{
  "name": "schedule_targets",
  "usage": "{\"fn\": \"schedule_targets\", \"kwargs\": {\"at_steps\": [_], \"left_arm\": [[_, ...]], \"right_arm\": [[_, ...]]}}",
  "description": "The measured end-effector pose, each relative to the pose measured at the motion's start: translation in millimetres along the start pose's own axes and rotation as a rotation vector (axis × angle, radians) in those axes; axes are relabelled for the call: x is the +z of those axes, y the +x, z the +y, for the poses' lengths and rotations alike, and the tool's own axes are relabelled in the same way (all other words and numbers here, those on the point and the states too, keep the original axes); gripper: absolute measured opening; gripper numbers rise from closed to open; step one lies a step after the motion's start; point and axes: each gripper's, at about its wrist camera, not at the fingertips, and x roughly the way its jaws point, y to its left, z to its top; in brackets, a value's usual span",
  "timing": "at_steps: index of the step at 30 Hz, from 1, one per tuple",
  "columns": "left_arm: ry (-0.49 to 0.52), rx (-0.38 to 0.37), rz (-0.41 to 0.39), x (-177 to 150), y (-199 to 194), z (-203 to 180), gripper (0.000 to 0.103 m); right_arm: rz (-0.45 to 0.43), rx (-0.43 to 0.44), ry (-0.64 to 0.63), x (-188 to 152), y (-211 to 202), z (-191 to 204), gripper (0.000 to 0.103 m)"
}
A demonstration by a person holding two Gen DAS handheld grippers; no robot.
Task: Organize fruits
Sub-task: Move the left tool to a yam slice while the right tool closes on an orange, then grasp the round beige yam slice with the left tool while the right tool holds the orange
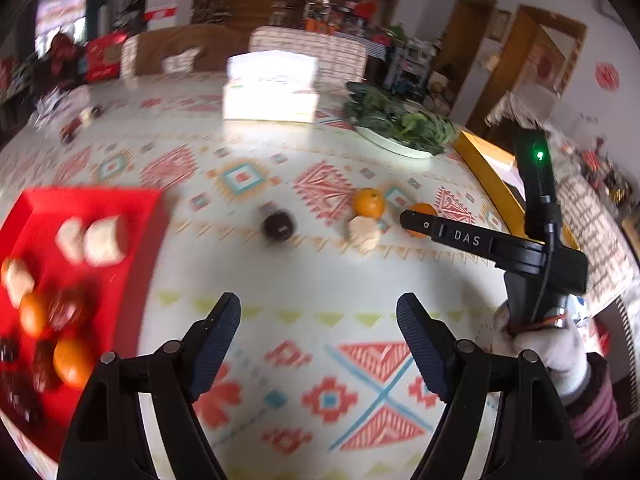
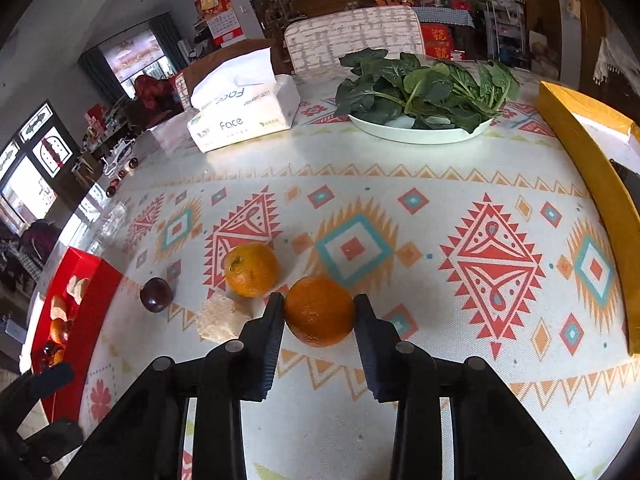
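My right gripper (image 2: 319, 301) is shut on an orange (image 2: 320, 322) that rests on the patterned tablecloth, with a pad pressed against each side. Just left of it lie a second orange (image 2: 251, 269), a pale peeled fruit piece (image 2: 218, 318) and a dark plum (image 2: 156, 294). In the left wrist view my left gripper (image 1: 318, 304) hangs open over bare cloth with nothing between its fingers. A red tray (image 1: 132, 240) to its left holds oranges, pale pieces and dark fruits. The same loose plum (image 1: 279, 225) and orange (image 1: 368, 202) lie ahead of it.
A white plate (image 2: 420, 134) of green leaves and a tissue pack (image 2: 244, 116) stand at the far side of the table. A yellow box (image 2: 592, 168) runs along the right edge. A gloved hand (image 1: 552, 344) holds the right gripper's handle.
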Motion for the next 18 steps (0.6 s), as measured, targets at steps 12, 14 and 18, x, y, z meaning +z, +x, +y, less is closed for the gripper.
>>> {"fn": "schedule_targets", "kwargs": {"at_steps": [12,14,18], "left_arm": [[0.147,-0.015,0.100,39.7,81.8,-36.7,0.050],[0.151,-0.013,0.105,42.1,88.0,-36.7,0.050],[0.147,-0.020,0.110,44.8,98.5,-35.7,0.050]], "right_arm": [[-0.022,0.048,0.097,0.1,-23.1,-28.1,0.038],[-0.016,0.054,0.098,1.1,-21.6,-28.4,0.038],[-0.009,0.058,0.089,0.9,-20.1,-26.3,0.038]]}}
